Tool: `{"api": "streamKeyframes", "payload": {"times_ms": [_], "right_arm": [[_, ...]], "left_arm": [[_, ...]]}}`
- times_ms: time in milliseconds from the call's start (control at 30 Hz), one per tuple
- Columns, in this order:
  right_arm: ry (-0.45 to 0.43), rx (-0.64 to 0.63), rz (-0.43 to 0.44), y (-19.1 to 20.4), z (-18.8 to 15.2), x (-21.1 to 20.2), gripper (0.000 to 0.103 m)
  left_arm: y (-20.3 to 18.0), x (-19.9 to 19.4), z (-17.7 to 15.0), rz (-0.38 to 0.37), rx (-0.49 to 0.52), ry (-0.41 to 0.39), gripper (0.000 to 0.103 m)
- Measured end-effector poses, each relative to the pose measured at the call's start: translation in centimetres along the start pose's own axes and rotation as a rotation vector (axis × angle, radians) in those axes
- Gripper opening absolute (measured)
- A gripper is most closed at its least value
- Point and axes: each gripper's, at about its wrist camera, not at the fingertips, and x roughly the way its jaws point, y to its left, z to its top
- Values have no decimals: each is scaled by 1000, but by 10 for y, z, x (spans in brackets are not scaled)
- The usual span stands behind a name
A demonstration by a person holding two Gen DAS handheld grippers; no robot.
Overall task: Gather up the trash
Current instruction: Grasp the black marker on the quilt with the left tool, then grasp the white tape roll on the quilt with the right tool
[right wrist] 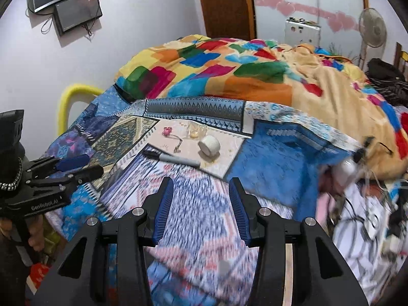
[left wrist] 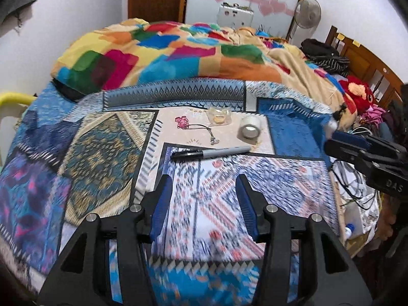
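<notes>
A crumpled clear plastic wrapper [left wrist: 219, 117] [right wrist: 195, 130] lies on the patterned bedspread [left wrist: 102, 153]. Beside it are a roll of clear tape [left wrist: 250, 127] [right wrist: 209, 144], a grey-and-black marker [left wrist: 210, 151] [right wrist: 170, 158] and a pink charm on a cord [left wrist: 182, 122] [right wrist: 167, 130]. My left gripper [left wrist: 203, 178] [right wrist: 94, 164] hovers short of the marker, open, with nothing between its blue pads. My right gripper [right wrist: 201, 181] [left wrist: 330, 141] hangs to the right of the items, also open and empty. The near bedspread is motion-blurred.
A bright patchwork blanket [left wrist: 178, 56] is heaped behind the items. Cables and clutter [left wrist: 354, 186] fill the bed's right edge, with a red plush toy [left wrist: 357, 94] and a wooden headboard [left wrist: 369, 66]. A yellow chair back [right wrist: 74, 94] stands at the left. A fan [left wrist: 307, 12] stands by the door.
</notes>
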Motion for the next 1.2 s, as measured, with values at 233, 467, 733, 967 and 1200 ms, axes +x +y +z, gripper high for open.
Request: {"api": "streamKeyframes", "payload": {"times_ms": [233, 467, 733, 967, 1200], "right_arm": [[35, -23, 54, -10, 23, 79, 42], [97, -53, 49, -13, 32, 137, 40], [67, -14, 28, -24, 17, 122, 34], [54, 2, 32, -29, 3, 86, 34], [48, -36, -24, -24, -5, 57, 34]], "left_arm": [[22, 59, 24, -59, -38, 0, 51], [23, 101, 38, -137, -22, 52, 51], [7, 113, 30, -195, 10, 120, 51], [-16, 102, 12, -186, 70, 184, 50], [-40, 93, -9, -50, 120, 178, 10]]}}
